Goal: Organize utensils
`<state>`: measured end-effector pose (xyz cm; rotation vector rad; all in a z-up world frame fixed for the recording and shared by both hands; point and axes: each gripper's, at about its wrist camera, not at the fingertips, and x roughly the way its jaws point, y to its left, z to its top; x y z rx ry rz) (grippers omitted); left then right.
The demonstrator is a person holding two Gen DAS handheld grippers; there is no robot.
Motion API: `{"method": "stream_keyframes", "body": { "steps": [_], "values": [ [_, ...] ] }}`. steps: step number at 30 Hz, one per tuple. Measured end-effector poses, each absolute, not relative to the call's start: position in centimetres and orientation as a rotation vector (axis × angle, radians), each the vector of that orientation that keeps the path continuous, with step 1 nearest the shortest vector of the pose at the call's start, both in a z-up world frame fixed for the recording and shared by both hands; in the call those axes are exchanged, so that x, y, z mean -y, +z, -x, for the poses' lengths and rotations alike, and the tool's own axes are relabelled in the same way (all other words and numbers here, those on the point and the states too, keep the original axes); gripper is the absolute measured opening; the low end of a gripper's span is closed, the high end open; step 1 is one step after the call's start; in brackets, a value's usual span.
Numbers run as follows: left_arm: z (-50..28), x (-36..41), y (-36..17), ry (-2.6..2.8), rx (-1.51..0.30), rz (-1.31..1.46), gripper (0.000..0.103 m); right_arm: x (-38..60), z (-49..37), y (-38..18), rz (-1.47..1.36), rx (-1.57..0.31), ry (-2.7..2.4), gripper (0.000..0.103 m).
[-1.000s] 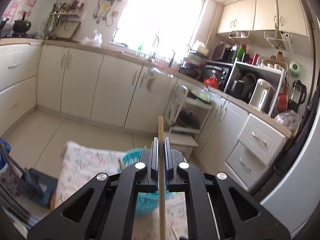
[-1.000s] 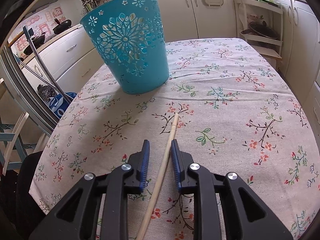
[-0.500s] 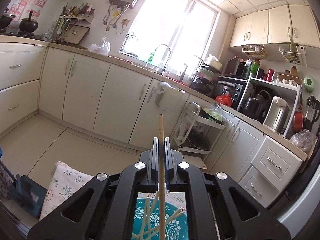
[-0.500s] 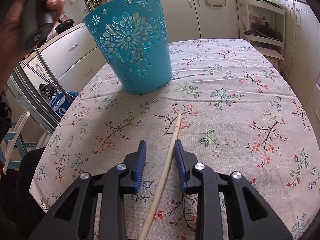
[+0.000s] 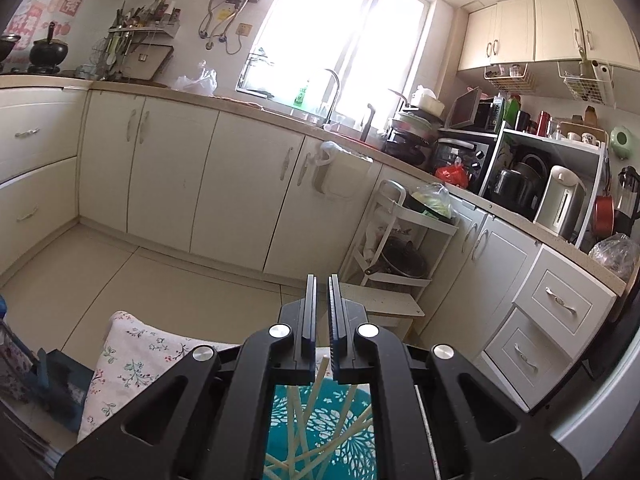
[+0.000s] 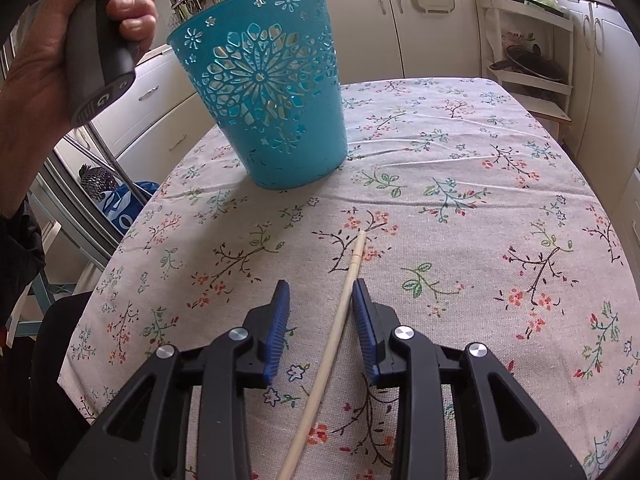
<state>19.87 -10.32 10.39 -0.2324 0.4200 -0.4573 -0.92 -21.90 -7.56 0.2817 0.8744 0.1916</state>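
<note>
- left gripper [image 5: 322, 280]: my view looks out over the kitchen, bin [image 5: 320, 432] directly under the jaws at 6 o'clock. jaws nearly together with a thin gap, nothing between them.
- through the frame i see several chopsticks [image 5: 316, 400] lying crossed inside the bin, one tip leaning up toward the jaws.
- left hand [image 6: 80, 40] shows at 10 o'clock in the right view, wrapped round the grey handle, above and beside the bin rim.
- right gripper [image 6: 319, 294]: pointing down at the table [image 6: 500, 128], jaws opening, blue pads well apart.
- chopstick [image 6: 340, 312] lies flat on the floral cloth between the pads, running from 6 o'clock up toward 12, tip just past the fingertips. it sits right against the right pad, clear of the left pad, so i read no grip.
- bin [image 6: 272, 92] stands upright on the cloth at 11 o'clock from the right gripper, well apart from the loose chopstick.
- cabinets [image 5: 240, 184] and shelf rack [image 6: 528, 40] behind the table at 12 to 1 o'clock.
</note>
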Motion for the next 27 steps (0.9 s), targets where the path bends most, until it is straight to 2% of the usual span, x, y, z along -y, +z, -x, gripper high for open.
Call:
{"method": "stream_keyframes", "body": {
  "steps": [3,4,5,6,7,8,10,19,27],
  "values": [
    [-18.8,9.9,10.0,-0.461,-0.440,0.197,0.008,21.8,0.9,-7.5,-0.278,-0.876,0.192,0.033],
    [-18.3,9.7,9.9,-0.454,-0.444,0.183,0.018,21.8,0.9,-7.5,-0.274,-0.877,0.191,0.033],
    [-17.6,9.4,9.9,-0.438,-0.441,0.166,0.040,21.7,0.9,-7.5,-0.269,-0.879,0.191,0.033],
    [-16.8,9.0,9.9,-0.408,-0.433,0.145,0.054,21.7,0.9,-7.5,-0.266,-0.880,0.191,0.033],
    [-15.5,8.5,9.8,-0.353,-0.412,0.113,0.076,21.7,0.9,-7.4,-0.267,-0.882,0.190,0.033],
    [-14.4,8.0,9.7,-0.314,-0.391,0.083,0.089,21.8,0.9,-7.4,-0.266,-0.884,0.187,0.033],
    [-12.1,7.4,9.1,-0.279,-0.360,0.003,0.095,21.9,1.0,-7.4,-0.264,-0.886,0.180,0.033],
    [-6.6,6.1,2.7,-0.208,-0.480,-0.192,0.095,21.8,0.9,-7.3,-0.246,-0.905,0.165,0.033],
    [-6.5,5.3,-1.7,-0.198,-0.600,-0.155,0.095,22.0,0.7,-7.4,-0.252,-0.923,0.139,0.023]
  ]
}}
